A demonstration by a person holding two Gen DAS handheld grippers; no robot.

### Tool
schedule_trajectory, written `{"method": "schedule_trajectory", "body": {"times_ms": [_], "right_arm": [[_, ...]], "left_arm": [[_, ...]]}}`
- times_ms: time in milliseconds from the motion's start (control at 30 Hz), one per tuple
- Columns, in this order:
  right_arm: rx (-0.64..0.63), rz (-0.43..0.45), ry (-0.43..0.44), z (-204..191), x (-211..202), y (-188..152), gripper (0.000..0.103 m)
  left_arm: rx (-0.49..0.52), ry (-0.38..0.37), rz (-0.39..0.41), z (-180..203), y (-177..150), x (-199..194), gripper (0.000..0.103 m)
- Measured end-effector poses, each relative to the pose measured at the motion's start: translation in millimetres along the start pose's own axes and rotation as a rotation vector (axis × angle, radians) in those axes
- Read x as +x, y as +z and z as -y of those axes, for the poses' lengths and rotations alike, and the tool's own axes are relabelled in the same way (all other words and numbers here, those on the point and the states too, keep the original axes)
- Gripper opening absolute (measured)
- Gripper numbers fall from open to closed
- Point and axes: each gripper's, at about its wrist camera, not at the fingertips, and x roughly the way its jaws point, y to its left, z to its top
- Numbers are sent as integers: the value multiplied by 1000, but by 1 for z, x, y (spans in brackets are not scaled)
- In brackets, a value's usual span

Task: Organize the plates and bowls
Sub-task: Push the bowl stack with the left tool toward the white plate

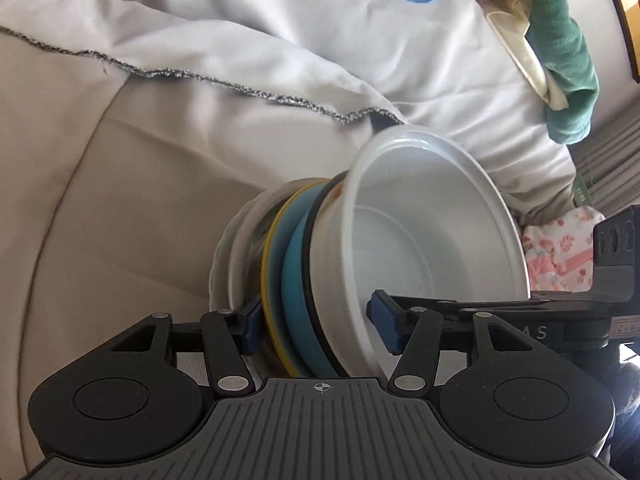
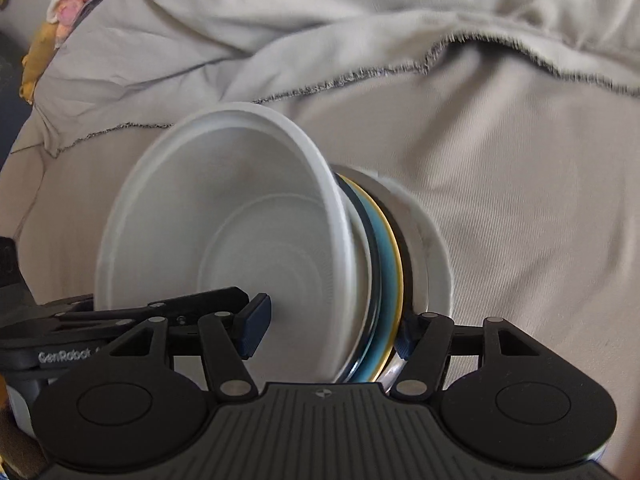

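Both clamped on stack (image 1: 320, 280) edge: left gripper (image 1: 316, 326), right gripper (image 2: 332, 330); stack carried tilted above beige cloth (image 1: 120, 200); keep squeeze even, level before setting down.

Left gripper (image 1: 320, 326) straddles nested dish stack (image 1: 304, 280), held on edge over beige cloth (image 1: 120, 200). Left pad against outer side of stack, right pad inside white bowl (image 1: 432, 240); pads look pressed on it. Stack order from left: white plate (image 1: 224, 272), metal dish, yellow-rimmed blue plate (image 1: 276, 276), blue bowl (image 1: 296, 280), black rim, white bowl facing right. Other gripper (image 1: 520, 312) enters from right, finger inside white bowl. White sheet (image 1: 280, 40) with frayed grey hem behind, green cloth (image 1: 568, 60) top right.
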Motion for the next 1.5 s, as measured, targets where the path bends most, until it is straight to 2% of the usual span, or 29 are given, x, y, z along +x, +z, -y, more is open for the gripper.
{"method": "schedule_trajectory", "body": {"times_ms": [233, 400, 533, 600, 667, 733, 800, 867, 900, 933, 967, 1000, 1133, 1267, 1300, 1333, 1433, 1500], "right_arm": [[85, 36, -23, 4, -11, -7, 62], [-2, 116, -72, -6, -29, -6, 64], [-133, 263, -203, -22, -49, -15, 80], [-210, 330, -299, -32, -50, -24, 83], [-250, 365, -344, -36, -48, -33, 84], [-232, 323, -300, -33, -44, -34, 84], [-163, 265, -191, -24, -41, -30, 84], [-101, 239, -122, -16, -36, -25, 82], [-88, 233, -106, -14, -34, -23, 76], [-83, 225, -95, -14, -32, -23, 64], [-83, 213, -83, -15, -31, -24, 58], [-91, 218, -75, -17, -33, -26, 56], [-101, 236, -106, -19, -40, -34, 56], [-72, 236, -116, -13, -36, -37, 55], [-76, 242, -119, -13, -37, -38, 54], [-84, 249, -127, -14, -38, -39, 54], [-101, 269, -132, -18, -41, -40, 54], [-92, 273, -120, -17, -44, -39, 52]], "left_arm": [[-4, 23, 44, 1, -6, -10, 54], [-26, 3, 81, -2, -4, -18, 54], [-49, 35, 126, -7, -3, -28, 54], [-72, 16, 130, -12, -2, -30, 51], [-76, 9, 143, -13, -1, -35, 51], [-79, 0, 154, -14, -1, -38, 51], [-89, -15, 152, -17, 0, -39, 51], [-101, -24, 143, -19, 1, -37, 51], [-101, -22, 139, -18, 1, -36, 51], [-94, -15, 133, -16, 0, -34, 52], [-82, -8, 132, -13, 0, -33, 54], [-66, 0, 127, -8, -1, -31, 57], [-25, -7, 106, 0, -3, -24, 58], [-56, -33, 112, -7, -2, -28, 51], [-78, -60, 131, -11, -2, -32, 40], [-99, -92, 147, -15, -1, -36, 38], [-116, -132, 196, -19, -1, -47, 37], [-114, -140, 191, -16, -1, -46, 37]]}}
